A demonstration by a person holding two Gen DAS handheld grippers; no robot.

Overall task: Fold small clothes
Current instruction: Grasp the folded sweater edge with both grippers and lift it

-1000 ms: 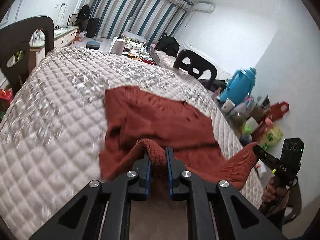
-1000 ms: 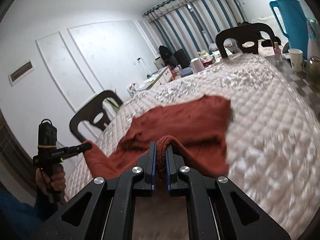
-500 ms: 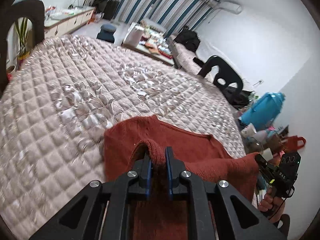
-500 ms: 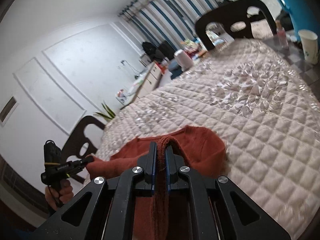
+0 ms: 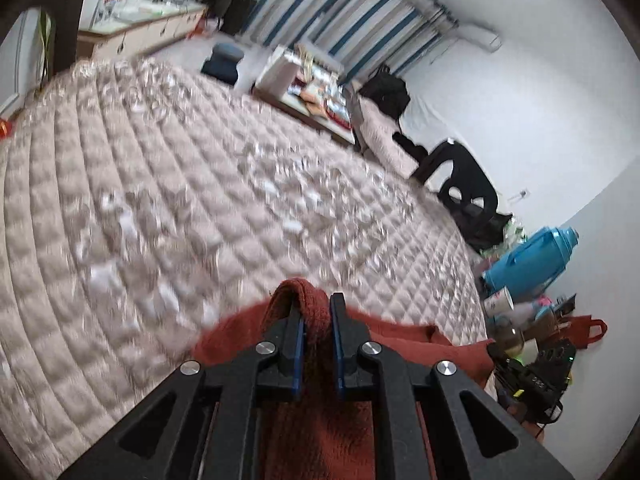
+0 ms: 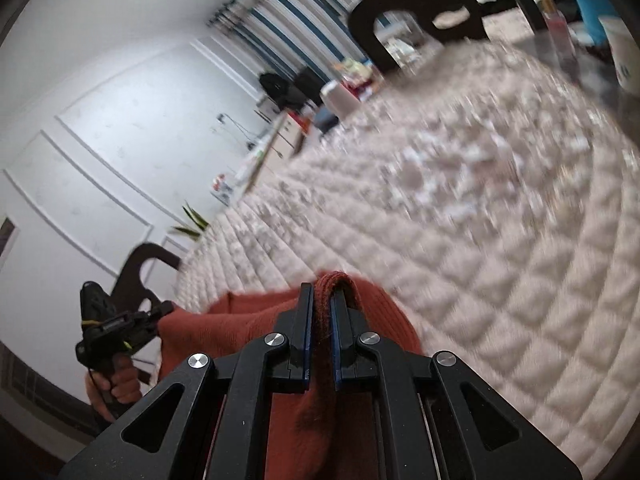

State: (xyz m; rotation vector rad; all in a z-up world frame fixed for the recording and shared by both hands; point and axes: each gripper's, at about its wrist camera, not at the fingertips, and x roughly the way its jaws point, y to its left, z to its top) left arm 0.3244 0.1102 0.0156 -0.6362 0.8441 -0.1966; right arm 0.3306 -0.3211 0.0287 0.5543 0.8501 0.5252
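Note:
A rust-red knitted garment [image 5: 320,432] hangs between my two grippers above the quilted beige tabletop [image 5: 180,208]. My left gripper [image 5: 317,312] is shut on one edge of it; a fold of knit bulges over the fingertips. My right gripper [image 6: 323,304] is shut on the other edge of the garment [image 6: 348,412]. Each view shows the other gripper at its side: the right gripper [image 5: 496,350] and the left gripper [image 6: 166,308], each pinching a corner. Most of the garment is hidden under the grippers.
A black chair [image 5: 460,184] stands at the table's far side, another [image 6: 136,276] at its left. A blue thermos [image 5: 528,264], a paper cup [image 5: 498,302] and bottles crowd the right end. A low table with clutter [image 5: 312,92] and striped curtains lie beyond.
Both grippers have carried the held edge forward across the table, away from me. Less garment shows ahead of the fingers and more quilt is in view. Both stay shut.

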